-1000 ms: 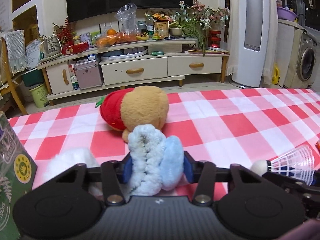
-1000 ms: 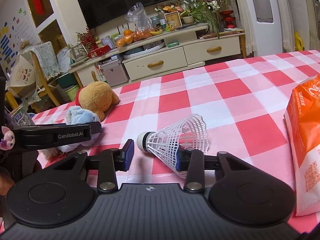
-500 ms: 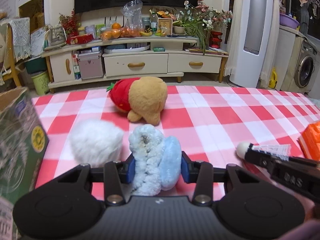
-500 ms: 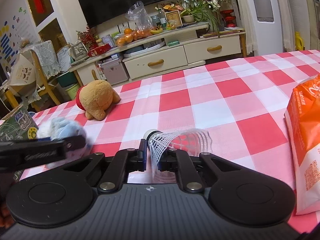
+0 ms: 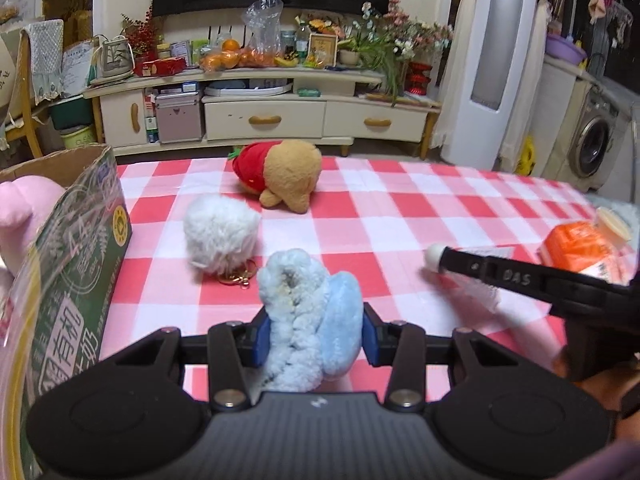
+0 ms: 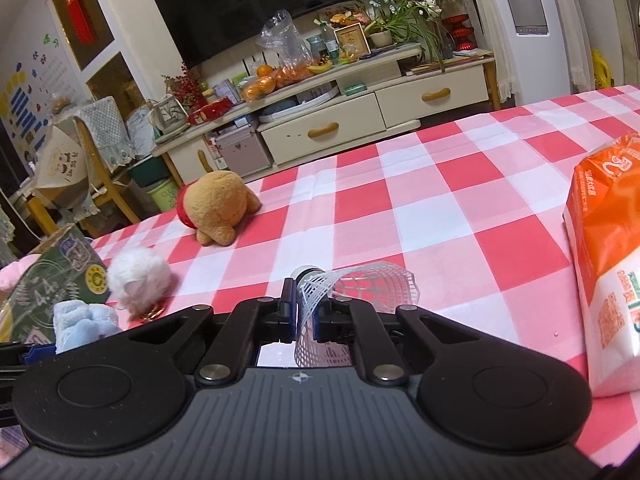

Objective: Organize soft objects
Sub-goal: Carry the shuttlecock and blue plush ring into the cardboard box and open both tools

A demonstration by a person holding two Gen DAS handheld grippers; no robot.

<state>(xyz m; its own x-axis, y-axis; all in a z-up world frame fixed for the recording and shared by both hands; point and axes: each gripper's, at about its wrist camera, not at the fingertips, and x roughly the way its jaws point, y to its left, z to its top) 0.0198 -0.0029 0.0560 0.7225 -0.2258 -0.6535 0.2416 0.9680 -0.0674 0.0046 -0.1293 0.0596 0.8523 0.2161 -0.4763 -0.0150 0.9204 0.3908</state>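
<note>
Jaws first: your left gripper (image 5: 311, 334) is clamped on the pale blue plush (image 5: 310, 320), its blue pads pressed into the fluffy sides, with the toy standing up between them above the red-and-white checked tablecloth (image 5: 400, 216). Your right gripper (image 6: 305, 312) is pinched nearly closed on the white plastic shuttlecock (image 6: 352, 292), squashing the mesh skirt flat between the pads (the cork tip pokes out just ahead of them). Just beyond the blue plush, a white fluffy pom-pom (image 5: 220, 236) lies on the cloth with a gold keyring (image 5: 239, 278) at its near edge. Farther back sits a tan plush bear with a red strawberry hood (image 5: 286, 176), lying on its side near the far edge of the table. To your left stands a green printed cardboard box (image 5: 80, 264), open at the top, with a pink plush (image 5: 20, 216) showing in it. To your right, an orange-and-white plastic package (image 6: 608, 248) rests on the cloth, well apart from the toys. Past the table you can see a cream TV cabinet (image 5: 264, 116) crowded with fruit and flowers.
</note>
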